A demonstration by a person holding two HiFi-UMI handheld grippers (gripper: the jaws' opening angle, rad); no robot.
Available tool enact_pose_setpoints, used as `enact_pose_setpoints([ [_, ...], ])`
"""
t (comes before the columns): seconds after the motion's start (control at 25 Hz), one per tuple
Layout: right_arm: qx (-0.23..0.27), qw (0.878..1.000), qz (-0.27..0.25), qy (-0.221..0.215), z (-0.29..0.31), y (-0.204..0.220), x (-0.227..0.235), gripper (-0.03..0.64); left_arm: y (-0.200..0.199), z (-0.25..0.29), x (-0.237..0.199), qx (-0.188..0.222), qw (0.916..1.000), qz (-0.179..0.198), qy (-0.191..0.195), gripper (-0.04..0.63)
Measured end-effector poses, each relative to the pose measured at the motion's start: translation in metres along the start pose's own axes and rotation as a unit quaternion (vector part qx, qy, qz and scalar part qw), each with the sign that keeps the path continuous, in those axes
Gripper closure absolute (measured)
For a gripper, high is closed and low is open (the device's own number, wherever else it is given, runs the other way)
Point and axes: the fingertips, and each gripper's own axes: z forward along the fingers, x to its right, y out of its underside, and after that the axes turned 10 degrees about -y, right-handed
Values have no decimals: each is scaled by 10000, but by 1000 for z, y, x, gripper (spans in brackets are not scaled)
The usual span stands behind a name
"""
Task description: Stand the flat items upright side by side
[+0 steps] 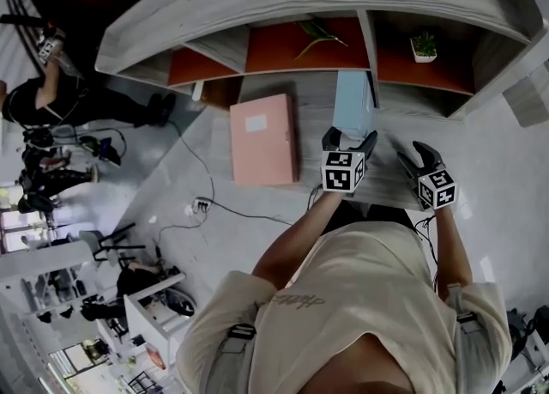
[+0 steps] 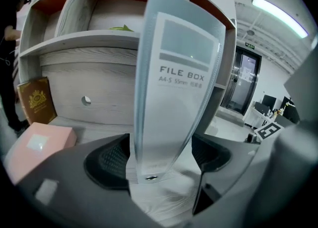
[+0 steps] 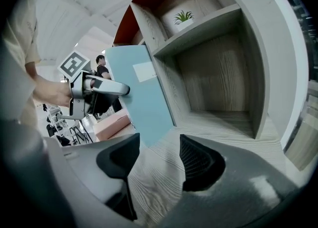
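With left gripper (image 1: 349, 136), jaws apart and not pressing, straddles blue box (image 1: 352, 100), upright on table (image 1: 313, 118). Holds right gripper (image 1: 418, 154) just beside, jaws apart, empty. Pink box (image 1: 262, 139) flat at left.

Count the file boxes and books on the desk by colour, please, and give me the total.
Pink file box, lying flat: 1
Light blue file box, standing upright: 1
Brown book, upright at the back: 1
Total: 3
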Motion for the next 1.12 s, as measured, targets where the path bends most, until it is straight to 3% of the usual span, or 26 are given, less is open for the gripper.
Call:
enact_pose_setpoints([
  [0.12,-267,9996,-100,-29,4,12,-7,365,12,-10,-4,-61,9994,-220,254,183],
  [0.24,-490,9987,-141,-16,7,21,-16,365,23,-23,-7,-68,9981,-147,602,186],
  [0.4,-618,9980,-81,132,18,25,-29,365,36,-38,-35,-90,9967,-189,779,187],
  [0.72,-614,9960,91,648,70,19,-83,365,51,-64,-135,-242,9939,-187,1060,193],
  [1.12,-650,9941,-97,868,144,1,-154,363,63,-76,-263,-182,9944,-319,994,199],
])
